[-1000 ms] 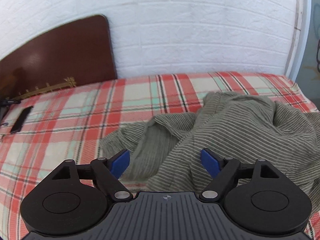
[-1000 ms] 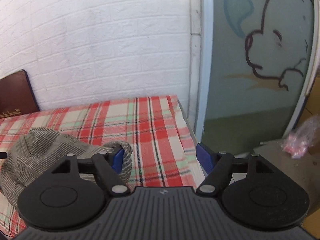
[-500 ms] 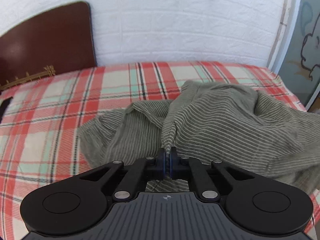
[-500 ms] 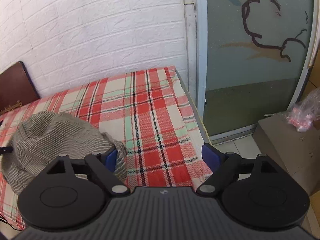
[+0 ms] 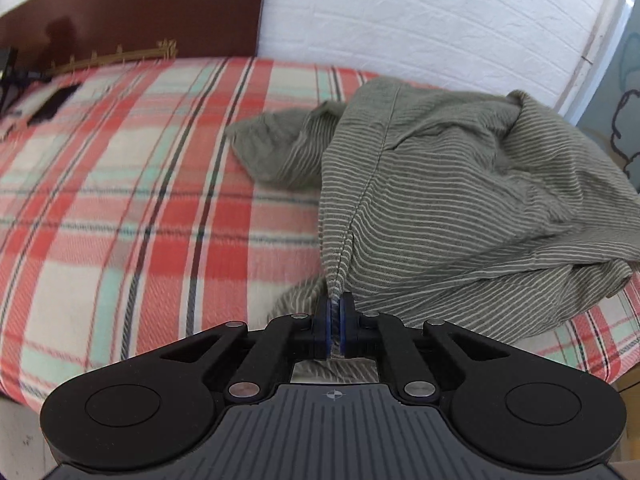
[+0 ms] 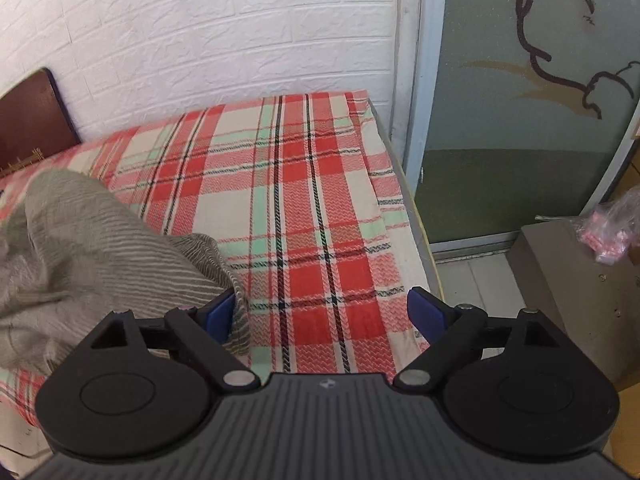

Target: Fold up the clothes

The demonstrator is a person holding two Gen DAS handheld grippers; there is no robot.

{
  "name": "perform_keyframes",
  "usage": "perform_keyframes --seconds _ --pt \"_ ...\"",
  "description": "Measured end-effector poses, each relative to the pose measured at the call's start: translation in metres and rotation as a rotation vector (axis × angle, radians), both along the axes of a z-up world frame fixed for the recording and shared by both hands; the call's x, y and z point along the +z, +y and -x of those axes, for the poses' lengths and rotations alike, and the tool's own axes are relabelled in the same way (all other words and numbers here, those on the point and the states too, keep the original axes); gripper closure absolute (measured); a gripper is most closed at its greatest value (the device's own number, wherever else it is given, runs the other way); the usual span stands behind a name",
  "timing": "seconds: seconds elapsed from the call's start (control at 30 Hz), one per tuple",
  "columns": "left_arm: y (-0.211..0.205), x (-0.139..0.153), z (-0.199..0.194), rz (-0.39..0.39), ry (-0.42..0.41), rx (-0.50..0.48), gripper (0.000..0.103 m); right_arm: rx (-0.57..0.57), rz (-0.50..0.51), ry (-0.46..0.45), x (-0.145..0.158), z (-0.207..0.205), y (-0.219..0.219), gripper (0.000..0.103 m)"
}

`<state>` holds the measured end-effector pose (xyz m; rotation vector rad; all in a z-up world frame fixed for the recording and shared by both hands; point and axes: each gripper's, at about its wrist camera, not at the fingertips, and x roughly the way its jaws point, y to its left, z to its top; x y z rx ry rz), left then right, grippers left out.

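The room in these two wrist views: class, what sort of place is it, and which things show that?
Most likely a bedroom in a home. A bed with a plaid sheet stands against a white brick wall, a dark wooden headboard at one end, a crumpled striped garment on it.

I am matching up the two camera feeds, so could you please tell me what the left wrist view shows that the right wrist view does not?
Only the left wrist view shows the left gripper shut on a seam of the crumpled grey-green striped garment, and a flat black object near the bed's head. Only the right wrist view shows the right gripper, its jaws opening with just blanket between them, the frosted glass door with a cartoon drawing and a grey box. Both show the garment, the red plaid blanket, the white brick wall and the dark wooden headboard.
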<state>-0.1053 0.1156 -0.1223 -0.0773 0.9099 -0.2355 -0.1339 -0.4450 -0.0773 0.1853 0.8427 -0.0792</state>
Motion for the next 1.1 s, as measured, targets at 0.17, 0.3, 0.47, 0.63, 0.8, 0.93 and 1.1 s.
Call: perform_keyframes --seconds 0.17,0.3,0.47,0.63,0.8,0.93,1.1 --pt "-0.001 -0.009 0.004 0.000 0.016 -0.008 0.103 -0.046 -0.203 -0.015 0.006 0.014 -0.027 0.012" --pt "-0.001 -0.011 0.003 0.015 0.028 -0.024 0.090 -0.132 -0.419 -0.009 -0.008 0.030 -0.055 0.011" --pt "-0.003 0.003 -0.001 -0.026 -0.021 -0.025 0.080 -0.233 -0.688 -0.033 -0.032 0.042 -0.078 0.011" --pt "-0.009 -0.002 -0.008 -0.092 -0.008 -0.030 0.079 -0.344 -0.811 -0.093 -0.044 0.058 -0.101 0.011" --pt "-0.010 0.016 -0.013 -0.104 -0.048 -0.028 0.047 -0.302 -0.710 -0.110 -0.033 0.059 -0.094 0.008" --pt "-0.010 0.042 -0.027 -0.097 -0.104 -0.016 0.038 -0.158 -0.609 -0.119 -0.017 0.032 -0.067 0.007" --pt "-0.026 0.059 -0.056 -0.118 -0.193 -0.050 0.023 0.015 -0.552 -0.078 -0.009 -0.019 -0.019 0.007"
